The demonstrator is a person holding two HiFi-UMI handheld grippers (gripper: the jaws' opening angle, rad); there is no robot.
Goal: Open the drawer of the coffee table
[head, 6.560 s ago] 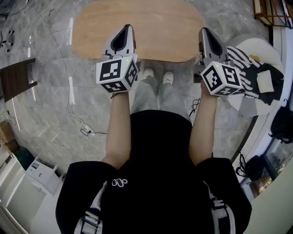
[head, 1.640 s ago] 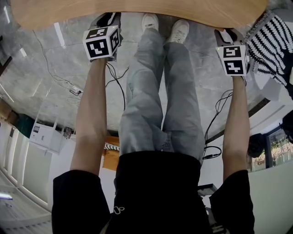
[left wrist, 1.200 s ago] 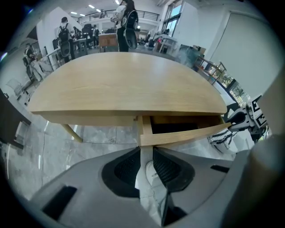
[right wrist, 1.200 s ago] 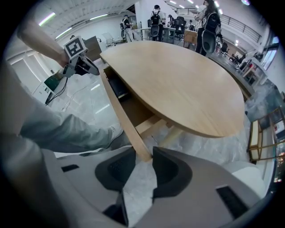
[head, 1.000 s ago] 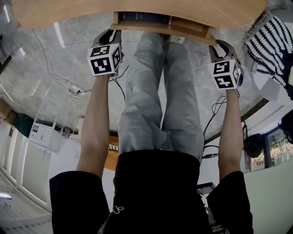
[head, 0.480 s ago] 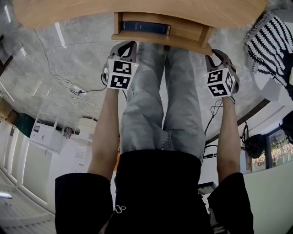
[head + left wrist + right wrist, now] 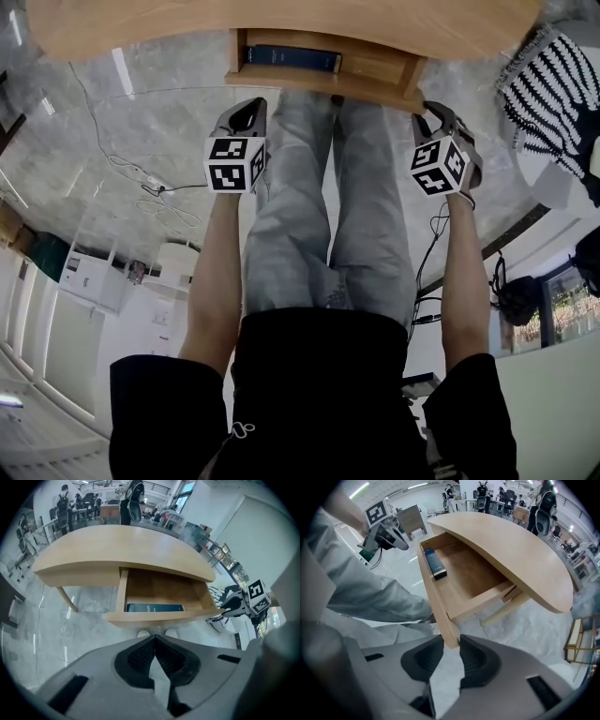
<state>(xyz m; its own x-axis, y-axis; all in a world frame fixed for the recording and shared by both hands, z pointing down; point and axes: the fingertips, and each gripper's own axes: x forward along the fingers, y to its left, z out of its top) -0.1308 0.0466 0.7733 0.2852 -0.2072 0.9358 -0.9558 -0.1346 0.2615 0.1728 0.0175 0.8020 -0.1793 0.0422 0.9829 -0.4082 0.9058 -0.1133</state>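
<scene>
The coffee table (image 7: 281, 19) has its drawer (image 7: 319, 82) pulled out, with a dark blue book (image 7: 291, 57) lying inside. My left gripper (image 7: 246, 111) hangs off the drawer's left front corner, shut and empty; in the left gripper view its pads (image 7: 140, 654) meet and the drawer (image 7: 159, 616) lies ahead. My right gripper (image 7: 433, 111) is at the drawer's right front corner. In the right gripper view the jaws (image 7: 451, 644) are closing, and the corner of the drawer front (image 7: 440, 606) sits at the tips, not clamped.
The person's legs (image 7: 319, 216) stand under and before the drawer, with shoes (image 7: 143, 633) below it. A black-and-white striped cloth (image 7: 553, 84) lies at the right. Cables (image 7: 159, 192) trail over the marble floor at the left, near a white cabinet (image 7: 94, 277).
The drawer has slid out from under the tabletop. Both grippers have drawn back toward the person, and the left one has let go of the drawer front and shut.
</scene>
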